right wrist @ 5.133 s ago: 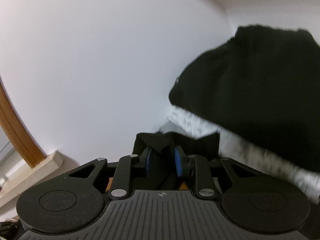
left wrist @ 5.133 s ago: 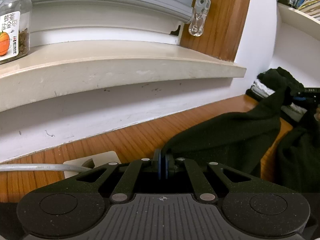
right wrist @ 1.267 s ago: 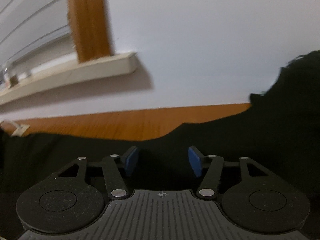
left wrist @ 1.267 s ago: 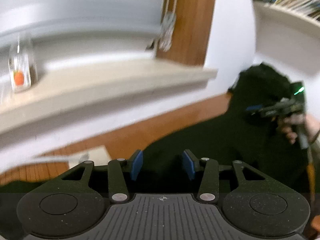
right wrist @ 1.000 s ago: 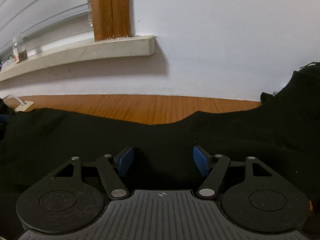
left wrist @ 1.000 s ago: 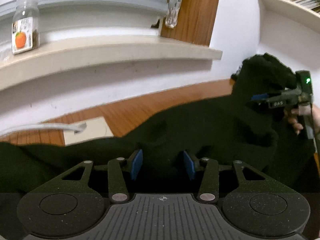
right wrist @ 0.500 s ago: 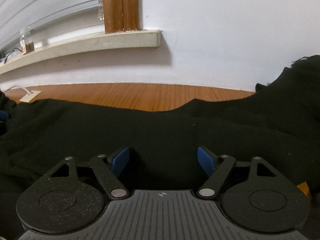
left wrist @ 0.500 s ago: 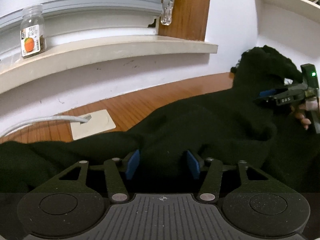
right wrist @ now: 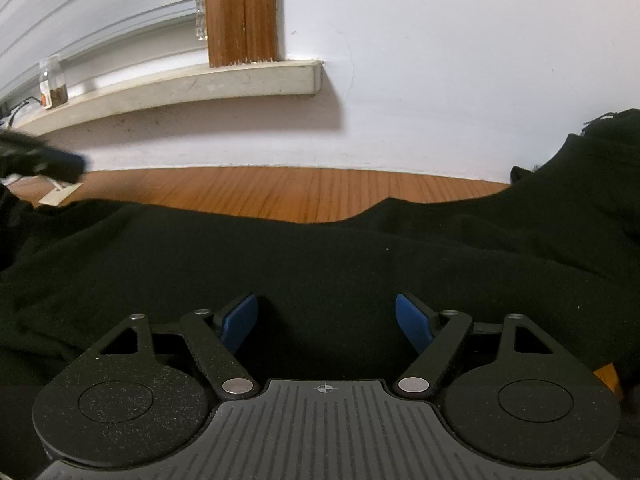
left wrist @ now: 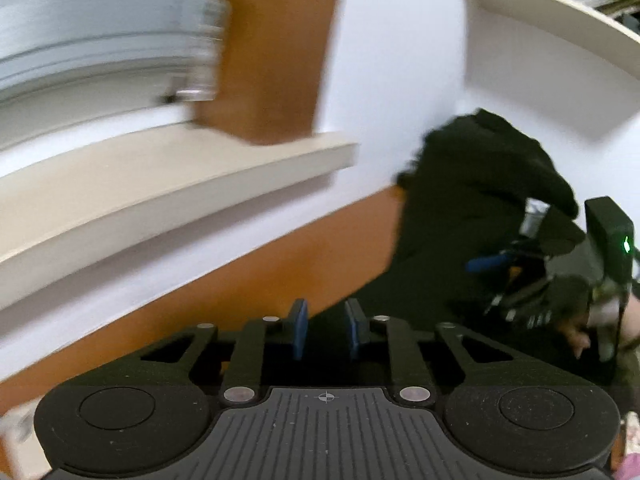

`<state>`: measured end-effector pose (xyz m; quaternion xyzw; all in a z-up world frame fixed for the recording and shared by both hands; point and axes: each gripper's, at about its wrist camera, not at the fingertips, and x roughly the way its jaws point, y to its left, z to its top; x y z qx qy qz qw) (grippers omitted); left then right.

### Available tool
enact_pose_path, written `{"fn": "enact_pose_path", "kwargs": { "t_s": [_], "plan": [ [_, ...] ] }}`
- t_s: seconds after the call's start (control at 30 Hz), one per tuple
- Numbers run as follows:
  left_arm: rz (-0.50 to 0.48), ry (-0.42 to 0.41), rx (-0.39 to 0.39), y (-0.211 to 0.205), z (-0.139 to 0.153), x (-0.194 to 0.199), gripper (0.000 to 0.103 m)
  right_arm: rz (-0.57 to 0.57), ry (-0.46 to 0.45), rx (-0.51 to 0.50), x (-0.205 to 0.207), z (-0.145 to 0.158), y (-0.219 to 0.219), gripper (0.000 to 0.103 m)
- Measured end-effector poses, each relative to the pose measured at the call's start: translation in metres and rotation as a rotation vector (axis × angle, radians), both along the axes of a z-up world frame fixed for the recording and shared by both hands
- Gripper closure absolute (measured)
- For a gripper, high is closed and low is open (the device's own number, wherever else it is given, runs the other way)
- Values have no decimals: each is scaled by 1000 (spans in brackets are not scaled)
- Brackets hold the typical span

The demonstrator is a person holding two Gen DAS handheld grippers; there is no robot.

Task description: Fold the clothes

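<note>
I have a dark garment spread across the wooden tabletop in front of me, running from the left edge of the right wrist view to the right, where it humps up into a darker heap against the wall. Whether that heap is part of the same piece or other clothes, I cannot tell.

My right gripper is spread wide, its blue pads low over the cloth with nothing between them. My left gripper has its pads close together with a narrow gap; dark cloth lies behind that gap, but I cannot say whether any of it is pinched (the whole left view is smeared by motion).

My judgement: the garment lies roughly flat and unfolded lengthwise, which fits either laying it out for a fold or smoothing it between folds. The near hem is hidden under both gripper bodies, so I cannot see how many layers there are. Whatever fold comes next needs both grippers on matching edges or corners, and a clean bite on one layer only, which is hard on black cloth with so little contrast.

In the left view I can see my other gripper and the hand holding it, half lost against the dark pile. A small jar stands on the windowsill, well apart from the work. The table's right end shows only as an orange sliver.
</note>
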<state>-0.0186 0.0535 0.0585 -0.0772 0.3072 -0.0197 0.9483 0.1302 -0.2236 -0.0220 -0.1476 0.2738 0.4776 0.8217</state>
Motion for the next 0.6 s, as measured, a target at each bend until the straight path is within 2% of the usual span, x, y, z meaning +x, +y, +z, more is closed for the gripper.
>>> {"fn": "enact_pose_path", "kwargs": {
  "t_s": [0.17, 0.23, 0.27, 0.4, 0.53, 0.6],
  "plan": [
    [-105, 81, -37, -29, -13, 86, 80, 1, -7, 4, -1, 1, -1, 28],
    [-135, 106, -40, -37, -21, 114, 70, 2, -3, 3, 0, 1, -1, 28],
    [-146, 116, -40, -41, -25, 126, 69, 3, 0, 3, 0, 0, -1, 28],
    [-188, 146, -53, -50, -40, 163, 65, 5, 5, 4, 0, 0, -1, 28],
    [-225, 145, -56, -58, -47, 180, 65, 7, 5, 10, 0, 0, -1, 28],
    [-244, 144, -58, -62, -50, 189, 72, 6, 5, 17, 0, 0, -2, 28]
  ]
}}
